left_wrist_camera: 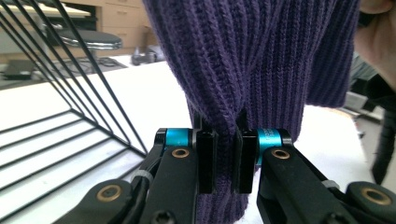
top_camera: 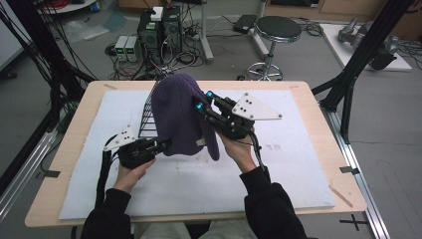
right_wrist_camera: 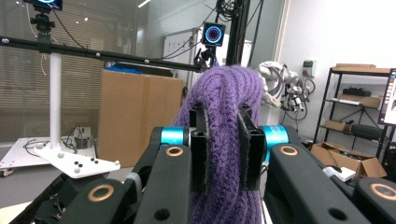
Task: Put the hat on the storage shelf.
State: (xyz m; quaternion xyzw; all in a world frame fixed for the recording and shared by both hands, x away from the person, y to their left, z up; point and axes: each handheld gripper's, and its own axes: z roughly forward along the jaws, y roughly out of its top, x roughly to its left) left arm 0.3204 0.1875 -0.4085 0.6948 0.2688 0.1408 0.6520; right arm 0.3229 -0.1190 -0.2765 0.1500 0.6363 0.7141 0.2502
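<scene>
A: Beanie point(top_camera: 180, 112) first: it hangs in the air over the white mat point(top_camera: 298, 164), draped against the black wire rack point(top_camera: 148, 117) near the table's far edge. Both grippers have it.

B: How does each one hold?

A: The right gripper point(top_camera: 203, 101) is raised, its jaws closed on a thick fold of the knit; in the right gripper view the purple bunches up between the pads point(right_wrist_camera: 201, 154). The left gripper point(top_camera: 166, 145) sits lower, at the hem. Its jaws are clamped on a pinch of ribbed fabric, and in the left gripper view the cloth is squeezed thin between the pads point(left_wrist_camera: 206, 158).

B: So how far along is the work?

A: Judging by the pictures, the grasping is done: the beanie is lifted off the mat and held at two points, high and low. Whether it is meant to go onto the rack or come off it, the frames do not tell.

B: And what is left?

A: Probably the main move. The beanie lies against the rack's slanted wires without sitting squarely over them, so it has yet to be either pulled down over the frame or carried clear and laid flat, and then both grips let go.
</scene>
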